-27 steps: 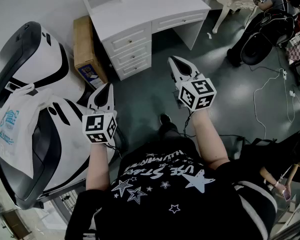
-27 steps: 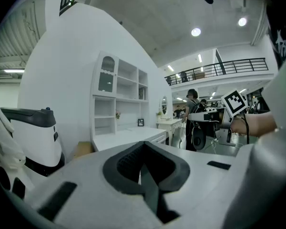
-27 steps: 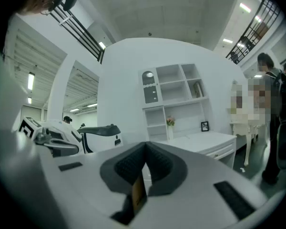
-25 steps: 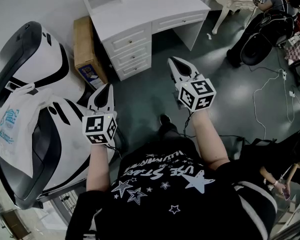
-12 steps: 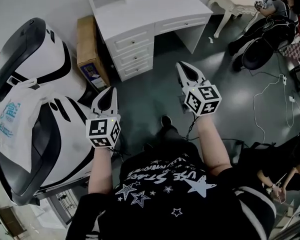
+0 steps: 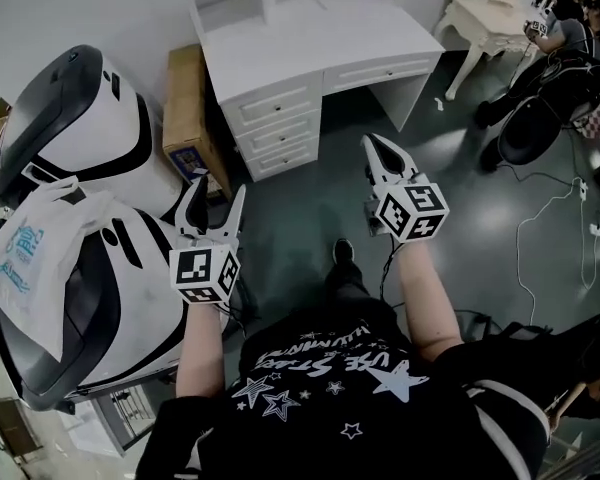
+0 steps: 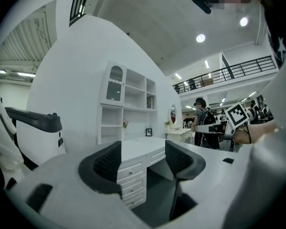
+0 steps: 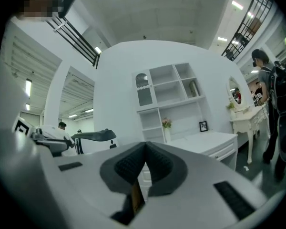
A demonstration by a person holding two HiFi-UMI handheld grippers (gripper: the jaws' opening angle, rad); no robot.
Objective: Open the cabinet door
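A white desk (image 6: 310,28) with a drawer stack (image 6: 275,118) stands ahead against the wall. In the left gripper view its hutch shows a small arched glass cabinet door (image 7: 114,82), which the right gripper view shows too (image 8: 144,95). My left gripper (image 6: 216,190) is held level over the floor, short of the desk. Its jaws are opening, and nothing is between them (image 7: 143,156). My right gripper (image 6: 372,146) is level too, and shut on nothing (image 8: 144,149). Neither gripper touches the furniture.
A cardboard box (image 6: 185,98) leans at the desk's left. Large white-and-black pods (image 6: 80,118) fill the left side, with a plastic bag (image 6: 30,258) on one. At the far right are a second white table (image 6: 480,13), a person with a backpack (image 6: 555,28) and floor cables (image 6: 570,198).
Both grippers have moved forward toward the desk, which now sits lower and nearer in the head view. The left gripper's jaws, shut before, now stand apart.
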